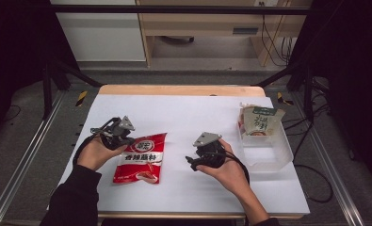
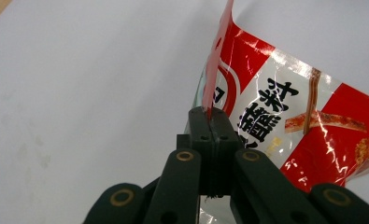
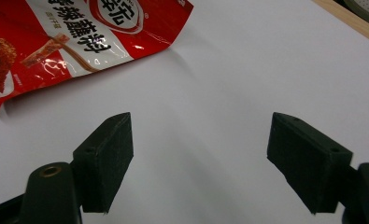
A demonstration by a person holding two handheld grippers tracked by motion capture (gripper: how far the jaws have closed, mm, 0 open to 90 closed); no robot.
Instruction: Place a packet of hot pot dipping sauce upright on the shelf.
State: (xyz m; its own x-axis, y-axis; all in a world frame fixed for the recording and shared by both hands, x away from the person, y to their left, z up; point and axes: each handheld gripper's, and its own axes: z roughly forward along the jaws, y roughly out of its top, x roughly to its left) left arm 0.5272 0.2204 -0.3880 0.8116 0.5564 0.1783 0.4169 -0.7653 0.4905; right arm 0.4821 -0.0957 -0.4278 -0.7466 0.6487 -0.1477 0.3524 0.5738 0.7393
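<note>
Left gripper (image 2: pixel 210 122) has its jaws fully closed on the upper-left edge of the red seasoning packet (image 1: pixel 141 157); the left gripper view shows the thin sealed edge of the packet (image 2: pixel 285 121) pinched between the two pads and lifted slightly off the surface. Right gripper (image 3: pixel 198 161) has its jaws spread wide with nothing between them; in the high view this right gripper (image 1: pixel 207 153) is held just above the white table (image 1: pixel 188 113), to the right of the packet and apart from it. Most of the packet lies flat on the table, on the person's left side, with only the gripped edge raised. At the right edge of the table stands a clear plastic bin (image 1: pixel 268 150), and a green-and-white packet (image 1: pixel 259 120) already leans upright inside it at its far end. Judged from this layout, the work appears to be loading packets into the bin: one packet is stowed, and the red one is secured but not yet carried. Remaining steps, as a judgement: lift the red packet clear of the table, move it across to the right, and lower it into the free near part of the bin. The open right gripper is positioned where it could take over or steady the packet, though no contact exists yet.
</note>
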